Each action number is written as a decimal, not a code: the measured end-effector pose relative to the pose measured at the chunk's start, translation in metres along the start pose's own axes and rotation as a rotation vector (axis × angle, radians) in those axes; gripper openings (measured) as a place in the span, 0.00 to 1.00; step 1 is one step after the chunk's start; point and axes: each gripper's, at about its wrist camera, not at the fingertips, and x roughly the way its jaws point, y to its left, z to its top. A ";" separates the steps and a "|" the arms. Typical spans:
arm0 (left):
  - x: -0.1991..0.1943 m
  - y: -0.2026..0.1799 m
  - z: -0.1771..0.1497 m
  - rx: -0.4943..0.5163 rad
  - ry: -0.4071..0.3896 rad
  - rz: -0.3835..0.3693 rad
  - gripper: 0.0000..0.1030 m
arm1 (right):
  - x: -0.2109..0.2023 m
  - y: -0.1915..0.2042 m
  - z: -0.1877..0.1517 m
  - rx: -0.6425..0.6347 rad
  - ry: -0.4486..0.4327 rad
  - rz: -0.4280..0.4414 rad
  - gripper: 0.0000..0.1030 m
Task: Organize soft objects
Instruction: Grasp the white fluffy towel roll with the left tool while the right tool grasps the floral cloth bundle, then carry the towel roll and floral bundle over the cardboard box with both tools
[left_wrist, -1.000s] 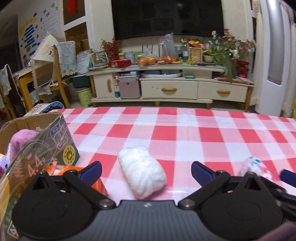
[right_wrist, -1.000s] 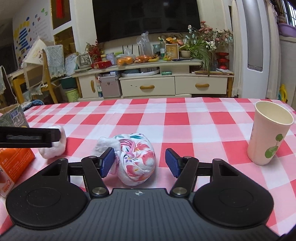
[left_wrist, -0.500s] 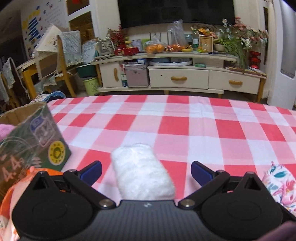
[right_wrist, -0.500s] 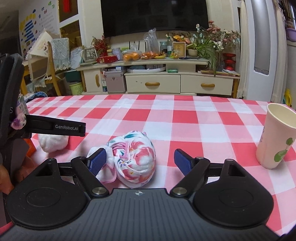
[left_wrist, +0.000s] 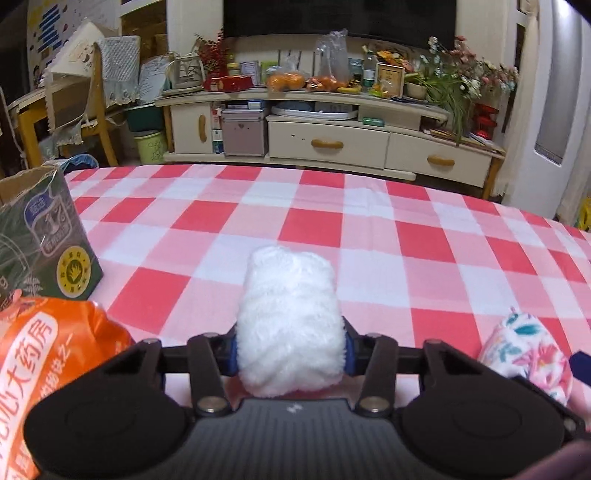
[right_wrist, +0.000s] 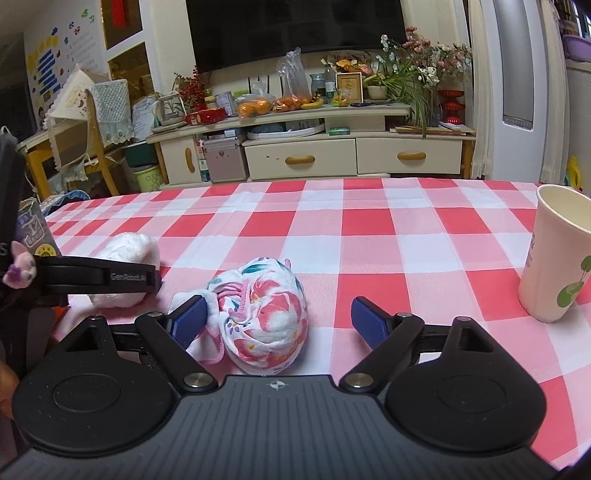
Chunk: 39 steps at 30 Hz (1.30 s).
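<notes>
A white fluffy roll (left_wrist: 290, 317) lies on the red-checked tablecloth (left_wrist: 369, 229). My left gripper (left_wrist: 290, 352) is shut on it, blue pads pressed to both its sides. It also shows in the right wrist view (right_wrist: 125, 254), behind the left gripper's finger (right_wrist: 99, 275). A floral cloth bundle (right_wrist: 264, 314) lies between the fingers of my right gripper (right_wrist: 280, 319), which is open and not touching it on the right side. The bundle shows at the lower right of the left wrist view (left_wrist: 524, 350).
A cardboard box (left_wrist: 40, 236) printed in dark green stands at the left with an orange plastic bag (left_wrist: 48, 362) before it. A paper cup (right_wrist: 554, 254) stands upright at the right. Beyond the table are a TV cabinet (left_wrist: 332, 136) and a chair (left_wrist: 74, 107).
My left gripper moved forward around the white roll and closed on it. My right gripper stayed open around the floral bundle, barely shifting.
</notes>
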 end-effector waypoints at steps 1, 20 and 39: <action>-0.001 0.000 -0.001 0.003 0.001 -0.005 0.45 | 0.000 0.000 0.000 0.001 -0.002 0.001 1.00; -0.054 0.006 -0.042 0.068 0.046 -0.087 0.44 | -0.016 -0.012 -0.005 -0.012 -0.029 0.045 0.57; -0.113 0.040 -0.077 0.146 0.088 -0.200 0.43 | -0.066 0.014 -0.035 -0.113 -0.015 0.017 0.40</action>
